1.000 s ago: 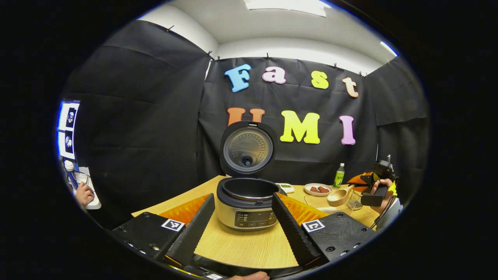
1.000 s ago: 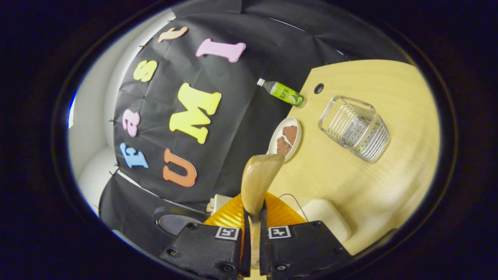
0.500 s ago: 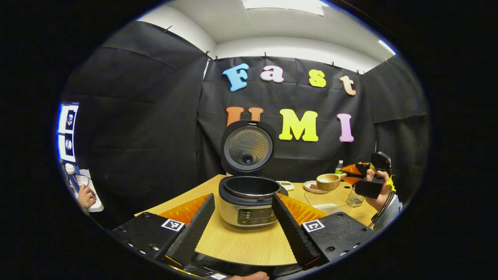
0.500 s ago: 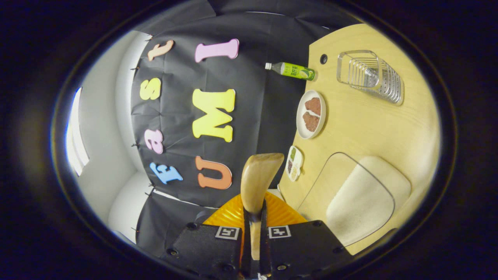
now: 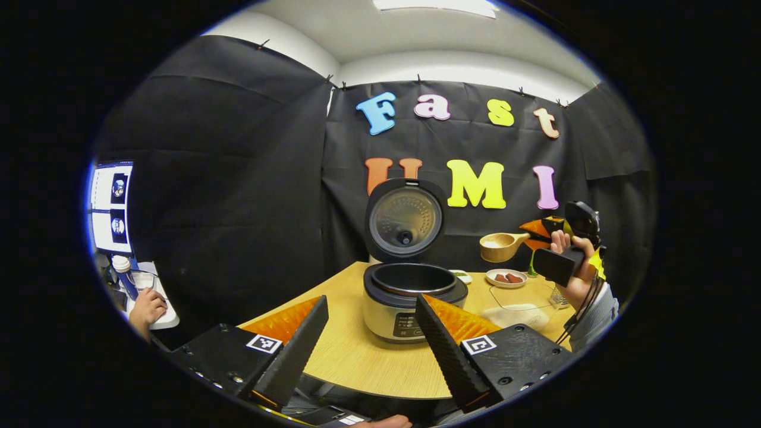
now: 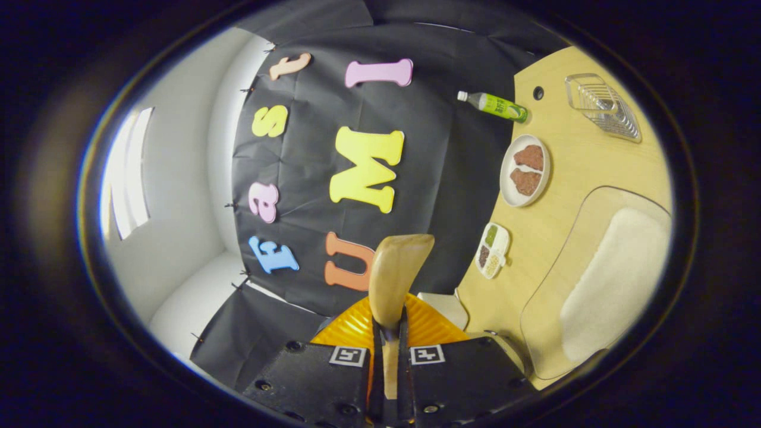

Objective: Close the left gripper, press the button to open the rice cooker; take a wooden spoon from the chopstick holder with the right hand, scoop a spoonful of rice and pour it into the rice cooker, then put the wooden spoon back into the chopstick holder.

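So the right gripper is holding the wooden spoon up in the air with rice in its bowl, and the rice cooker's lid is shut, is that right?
Not quite: the rice cooker is open, its lid standing upright behind the pot, as the left gripper view shows. The right gripper does hold the wooden spoon aloft with rice in its bowl.

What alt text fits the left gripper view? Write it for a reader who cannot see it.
An open rice cooker stands on a wooden table, lid raised, framed by the open left gripper. To its right, the right gripper holds a wooden spoon with rice in its bowl above the table, near a plate.
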